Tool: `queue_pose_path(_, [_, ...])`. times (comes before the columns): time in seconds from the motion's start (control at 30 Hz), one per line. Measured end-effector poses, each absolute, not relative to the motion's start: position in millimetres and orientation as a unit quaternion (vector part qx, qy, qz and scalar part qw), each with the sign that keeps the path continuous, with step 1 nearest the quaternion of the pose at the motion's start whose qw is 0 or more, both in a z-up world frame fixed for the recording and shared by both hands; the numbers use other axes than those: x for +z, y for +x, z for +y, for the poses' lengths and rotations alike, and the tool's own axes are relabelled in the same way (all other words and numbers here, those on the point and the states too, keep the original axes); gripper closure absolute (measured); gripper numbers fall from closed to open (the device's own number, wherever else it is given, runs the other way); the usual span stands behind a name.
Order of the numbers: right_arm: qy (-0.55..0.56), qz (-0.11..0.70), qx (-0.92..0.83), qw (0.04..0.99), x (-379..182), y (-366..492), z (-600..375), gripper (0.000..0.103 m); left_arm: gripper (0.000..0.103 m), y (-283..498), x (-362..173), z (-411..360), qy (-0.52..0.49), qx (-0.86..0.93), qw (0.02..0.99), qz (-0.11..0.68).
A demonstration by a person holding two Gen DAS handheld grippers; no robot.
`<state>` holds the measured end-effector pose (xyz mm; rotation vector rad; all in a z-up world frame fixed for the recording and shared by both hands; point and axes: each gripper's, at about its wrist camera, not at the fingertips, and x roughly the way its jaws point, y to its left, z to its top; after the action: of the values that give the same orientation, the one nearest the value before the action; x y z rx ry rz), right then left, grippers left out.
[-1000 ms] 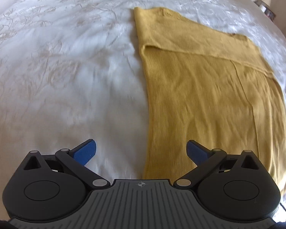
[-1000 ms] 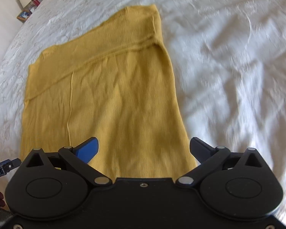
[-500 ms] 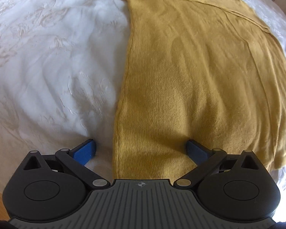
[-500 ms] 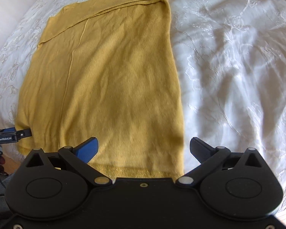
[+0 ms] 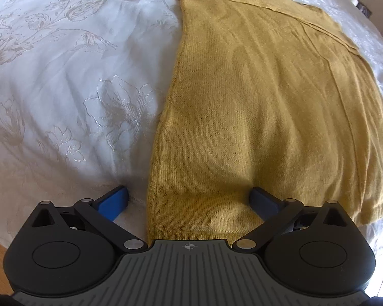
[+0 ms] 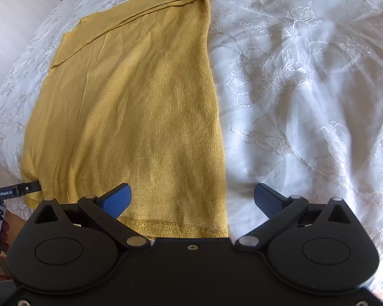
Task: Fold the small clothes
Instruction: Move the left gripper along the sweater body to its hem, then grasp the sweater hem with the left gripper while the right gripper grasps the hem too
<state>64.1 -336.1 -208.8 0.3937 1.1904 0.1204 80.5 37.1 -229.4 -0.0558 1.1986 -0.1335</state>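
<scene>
Both grippers drop in close vs a sec ago, now right at the near hem of the yellow sweater [image 5: 242,117], which lies flat on the white bedspread [image 5: 63,76]. Left gripper [image 5: 189,199] straddles the near-left corner, right gripper [image 6: 192,199] the near-right corner; jaws on both spread wide, gripping nothing. Looks like a two-corner pinch coming, prob to fold the hem away. Sweater's long axis runs away from the cameras, folded-over end far, hem near.
</scene>
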Motion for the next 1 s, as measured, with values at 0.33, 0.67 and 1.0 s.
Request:
queue_pose_path(0.33, [0.185, 0.564, 0.064, 0.802, -225, 71, -325, 0.000, 0.002, 59, -236, 42, -0.039, -0.059, 0.843, 0.533])
queue_pose_path(0.67, [0.210, 0.573, 0.044, 0.791, -226, 58, -336, 0.027, 0.040, 59, -221, 51, -0.049, -0.079, 0.839, 0.537])
queue_pose_path(1.0, [0.256, 0.556, 0.048, 0.789, -219, 48, -355, 0.091, 0.092, 57, -215, 42, -0.039, -0.082, 0.843, 0.530])
